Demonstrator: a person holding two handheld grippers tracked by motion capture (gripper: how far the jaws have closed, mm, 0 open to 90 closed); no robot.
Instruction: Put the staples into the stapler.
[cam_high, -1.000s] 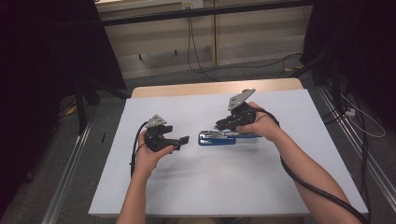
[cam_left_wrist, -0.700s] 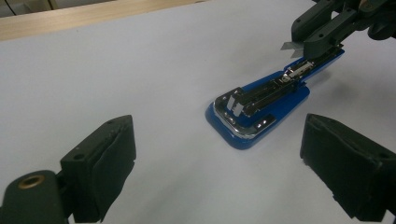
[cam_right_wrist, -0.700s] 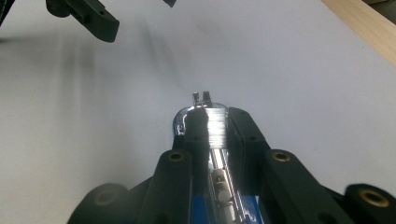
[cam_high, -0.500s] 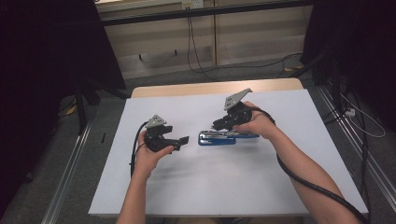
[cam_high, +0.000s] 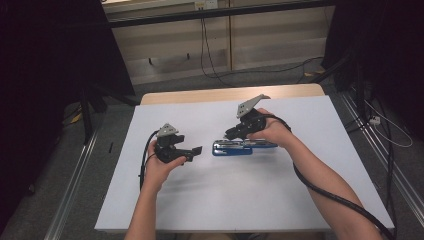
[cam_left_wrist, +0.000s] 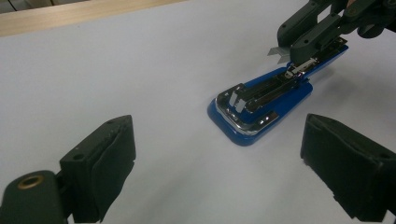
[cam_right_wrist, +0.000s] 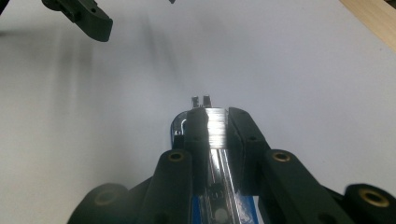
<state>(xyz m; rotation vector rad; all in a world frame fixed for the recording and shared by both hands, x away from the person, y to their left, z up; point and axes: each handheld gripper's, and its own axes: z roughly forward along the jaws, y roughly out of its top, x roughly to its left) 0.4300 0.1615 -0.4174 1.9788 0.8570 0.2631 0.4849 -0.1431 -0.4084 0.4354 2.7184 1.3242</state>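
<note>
A blue stapler (cam_high: 232, 148) with a shiny metal top lies flat in the middle of the white table (cam_high: 280, 200). My right gripper (cam_high: 231, 133) comes down on it from the right and is shut on the stapler's metal arm (cam_right_wrist: 217, 126). In the left gripper view the stapler (cam_left_wrist: 261, 105) lies ahead and to the right, with the right gripper (cam_left_wrist: 310, 44) clamped at its far end. My left gripper (cam_high: 196, 150) hovers a short way left of the stapler, open, nothing between its pads (cam_left_wrist: 109, 161).
The table's wooden far edge (cam_high: 230, 94) runs behind the white surface. Cables trail from both grippers, and the right one loops along the forearm (cam_high: 320, 187). Beyond the table are a dark floor, black stands and loose wires (cam_high: 215, 55).
The right gripper has edged slightly to the left while still clamped on the stapler. The left gripper has stayed where it was.
</note>
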